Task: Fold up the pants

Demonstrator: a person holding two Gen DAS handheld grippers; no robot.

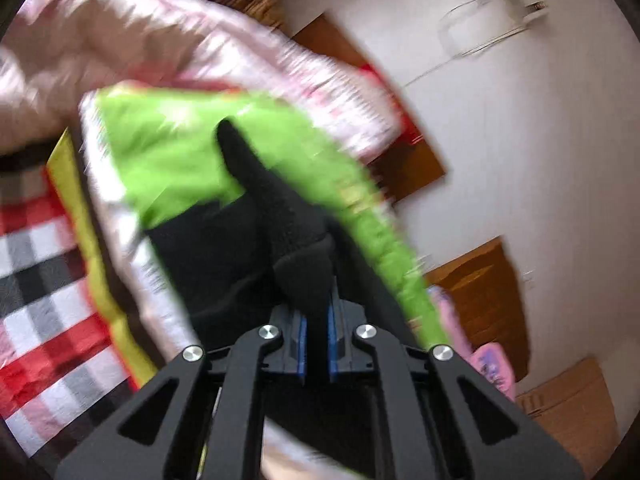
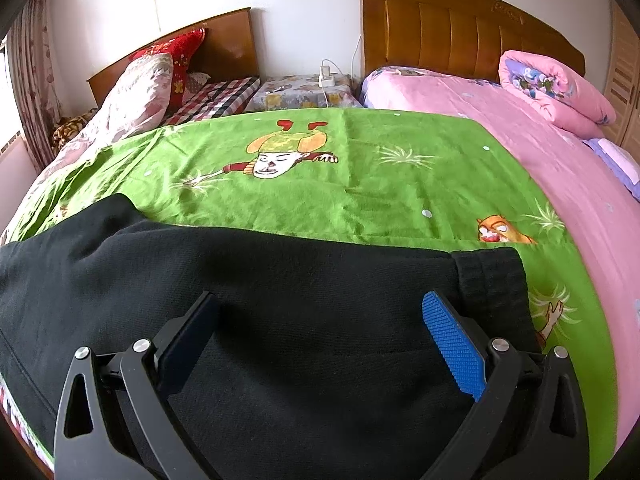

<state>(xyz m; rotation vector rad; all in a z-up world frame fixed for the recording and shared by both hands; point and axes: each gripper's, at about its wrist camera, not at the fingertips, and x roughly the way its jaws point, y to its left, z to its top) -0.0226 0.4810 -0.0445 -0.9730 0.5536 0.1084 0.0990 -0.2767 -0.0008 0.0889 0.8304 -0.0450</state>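
The black pants (image 2: 280,300) lie spread on a green cartoon sheet (image 2: 360,184) on the bed, with one end at the right (image 2: 488,280). My right gripper (image 2: 320,340) is open just above the pants, its blue pad (image 2: 452,344) at the right, holding nothing. In the blurred, tilted left wrist view my left gripper (image 1: 317,320) is shut on a fold of the black pants (image 1: 288,232) and holds it lifted over the green sheet (image 1: 168,148).
A pink bed (image 2: 540,148) with a rolled pink quilt (image 2: 556,88) lies at the right. A second bed with a red pillow (image 2: 176,56) and pale quilt (image 2: 136,96) is at the back left. A nightstand (image 2: 304,92) stands between them.
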